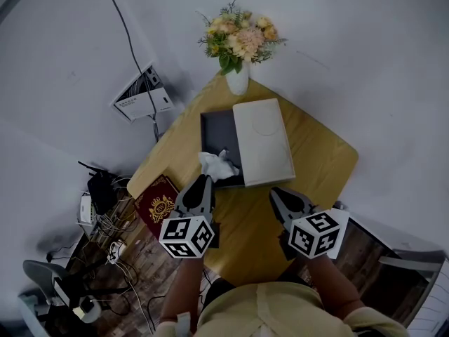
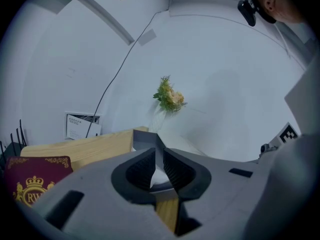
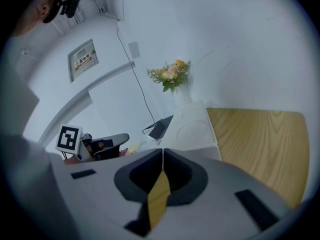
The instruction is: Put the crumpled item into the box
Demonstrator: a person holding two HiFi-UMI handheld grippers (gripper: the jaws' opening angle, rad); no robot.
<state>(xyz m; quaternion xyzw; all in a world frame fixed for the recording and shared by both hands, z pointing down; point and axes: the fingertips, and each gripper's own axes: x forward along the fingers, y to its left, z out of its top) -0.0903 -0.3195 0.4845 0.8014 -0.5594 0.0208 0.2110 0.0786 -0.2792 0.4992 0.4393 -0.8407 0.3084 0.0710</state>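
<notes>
A crumpled white paper (image 1: 218,165) lies over the near rim of the open grey box (image 1: 216,133) on the wooden table (image 1: 316,156). The box's white lid (image 1: 263,140) covers its right side. My left gripper (image 1: 203,181) reaches the paper from the near side. In the left gripper view its jaws (image 2: 159,152) stand a narrow gap apart with the white paper (image 2: 160,177) pinched low between the pads. My right gripper (image 1: 278,192) hovers over the table near the lid's front corner. It is shut, with nothing between its jaws (image 3: 163,151).
A white vase of flowers (image 1: 238,48) stands at the table's far corner behind the box. A dark red booklet (image 1: 157,203) lies at the table's left edge beside my left gripper. Cables and devices (image 1: 102,209) clutter the floor to the left.
</notes>
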